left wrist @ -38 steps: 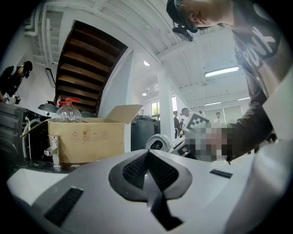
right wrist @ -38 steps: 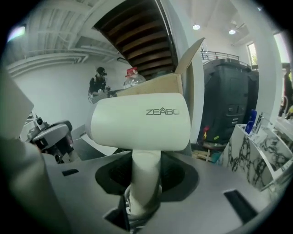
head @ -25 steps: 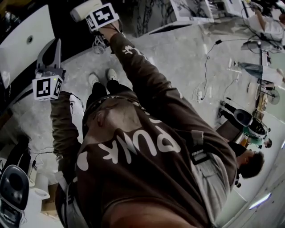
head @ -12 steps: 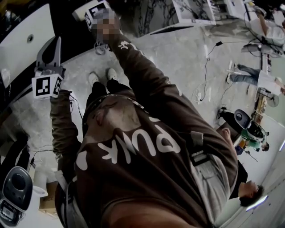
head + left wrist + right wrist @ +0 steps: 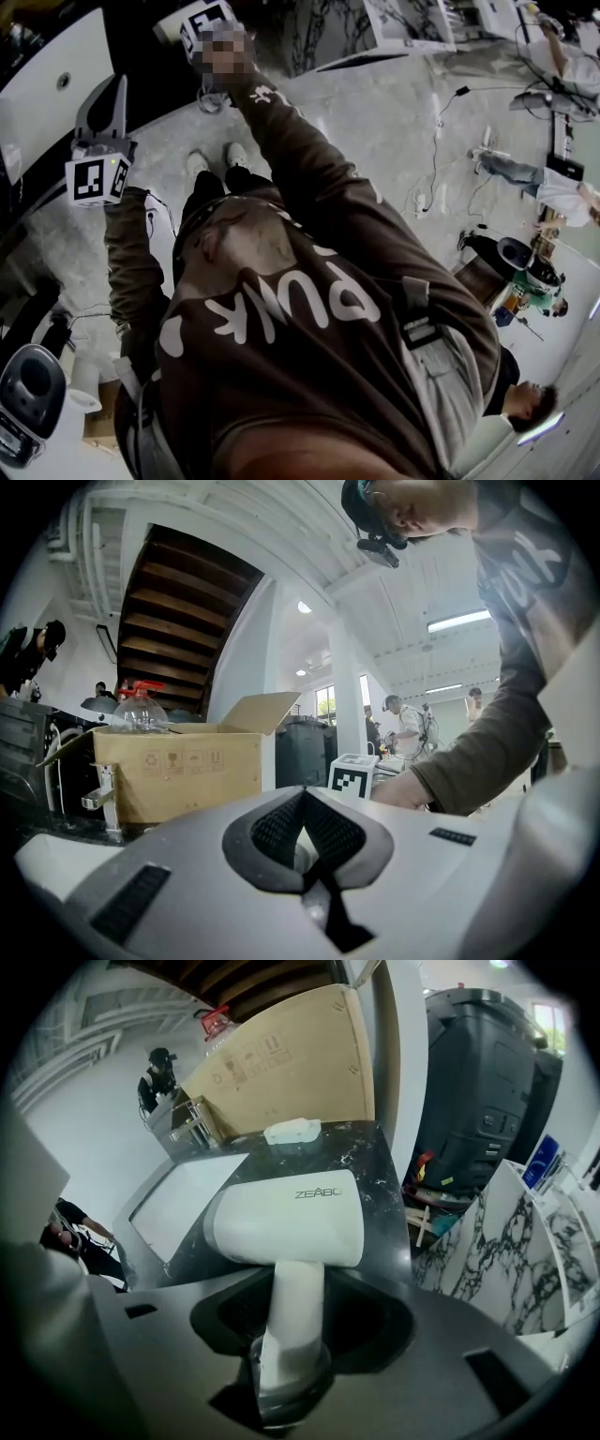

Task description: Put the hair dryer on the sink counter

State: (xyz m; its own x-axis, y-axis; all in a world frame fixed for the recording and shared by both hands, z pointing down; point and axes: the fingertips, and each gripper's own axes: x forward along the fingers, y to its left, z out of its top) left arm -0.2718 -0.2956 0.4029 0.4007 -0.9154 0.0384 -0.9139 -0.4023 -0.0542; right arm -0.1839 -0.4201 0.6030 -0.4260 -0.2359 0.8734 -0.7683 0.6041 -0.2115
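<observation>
The white hair dryer (image 5: 286, 1227) rests with its body on the dark marble sink counter (image 5: 370, 1162), beside the white basin (image 5: 183, 1199). Its handle runs back between the jaws of my right gripper (image 5: 298, 1309). Those jaws are opening, and a dark gap shows on each side of the handle. In the head view the right gripper (image 5: 204, 21) is stretched far forward, partly under a mosaic patch, with a bit of the hair dryer (image 5: 169, 28) beside it. My left gripper (image 5: 302, 803) is raised at the left (image 5: 103, 103), its tips together with nothing in them.
A cardboard box (image 5: 281, 1063) stands at the back of the counter, with a faucet (image 5: 192, 1119) and a small white object (image 5: 292, 1131) before it. A red-topped spray bottle (image 5: 141, 705) sits behind the box. A black bin (image 5: 487, 1101) stands right of the counter. People stand around.
In the head view the right gripper has shifted slightly up and to the left. The left gripper has stayed nearly still. People in the background have moved.
</observation>
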